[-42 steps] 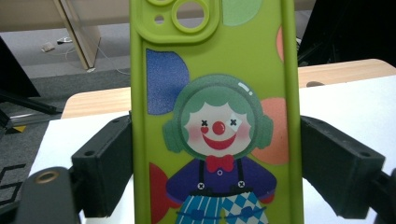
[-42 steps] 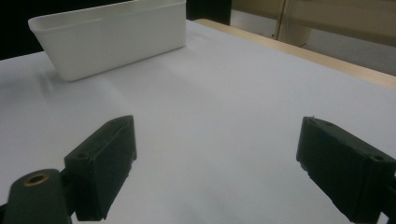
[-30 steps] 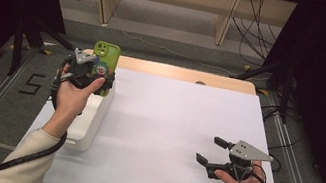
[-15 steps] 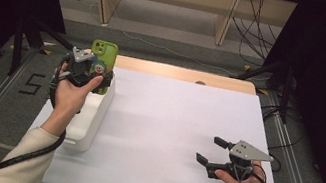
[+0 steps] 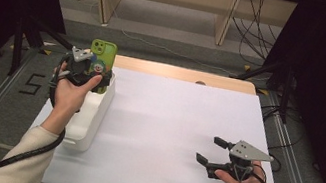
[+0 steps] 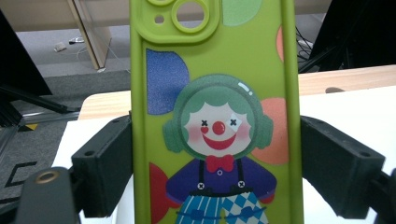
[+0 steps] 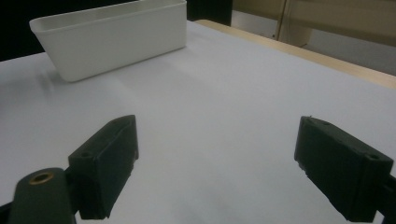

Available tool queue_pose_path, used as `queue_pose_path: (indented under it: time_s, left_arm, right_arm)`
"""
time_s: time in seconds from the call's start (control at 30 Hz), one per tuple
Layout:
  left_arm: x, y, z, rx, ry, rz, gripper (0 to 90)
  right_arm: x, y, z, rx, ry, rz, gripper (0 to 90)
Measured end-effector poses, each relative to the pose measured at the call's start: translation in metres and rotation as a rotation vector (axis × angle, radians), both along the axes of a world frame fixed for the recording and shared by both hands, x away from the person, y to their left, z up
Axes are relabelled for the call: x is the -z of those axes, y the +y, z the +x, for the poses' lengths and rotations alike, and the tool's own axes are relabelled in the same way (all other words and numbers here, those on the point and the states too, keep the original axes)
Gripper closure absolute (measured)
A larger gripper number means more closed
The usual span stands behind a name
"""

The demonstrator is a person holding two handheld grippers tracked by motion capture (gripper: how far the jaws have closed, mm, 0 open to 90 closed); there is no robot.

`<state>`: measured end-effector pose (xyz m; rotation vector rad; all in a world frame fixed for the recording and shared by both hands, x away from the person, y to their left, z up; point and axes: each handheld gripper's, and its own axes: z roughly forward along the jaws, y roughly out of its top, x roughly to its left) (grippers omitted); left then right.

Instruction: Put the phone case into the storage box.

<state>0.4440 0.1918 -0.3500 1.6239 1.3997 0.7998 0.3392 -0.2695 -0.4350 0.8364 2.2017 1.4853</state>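
A lime-green phone case [image 6: 215, 93] with a clown picture stands upright between the jaws of my left gripper [image 6: 215, 154], which press on its two long edges. In the high view that left gripper [image 5: 94, 75] holds the phone case [image 5: 103, 53] over the far end of a white bin [image 5: 91, 114] at the table's left. My right gripper [image 5: 207, 149] rests low at the near right of the table, open with nothing between its fingers. In the right gripper view the right gripper [image 7: 217, 154] has its jaws spread over bare white table.
The white table cover [image 5: 176, 119] stretches between the two hands. The white bin [image 7: 112, 35] stands far off in the right gripper view. A wooden strip [image 5: 189, 75] runs along the far edge. Cables and a shelf frame lie on the floor beyond.
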Motion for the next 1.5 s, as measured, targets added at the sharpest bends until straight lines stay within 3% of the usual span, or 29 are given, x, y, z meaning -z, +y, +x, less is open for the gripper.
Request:
queue_pose_path:
  time_s: [1.37,1.5]
  left_arm:
    - [0.010,0.007,0.013,-0.011,0.023,0.005,15.9]
    - [0.011,0.006,0.015,-0.008,0.033,-0.009,15.9]
  right_arm:
    - [0.000,0.000,0.000,0.000,0.002,0.000,14.8]
    - [0.001,0.000,0.000,0.001,0.005,0.000,14.8]
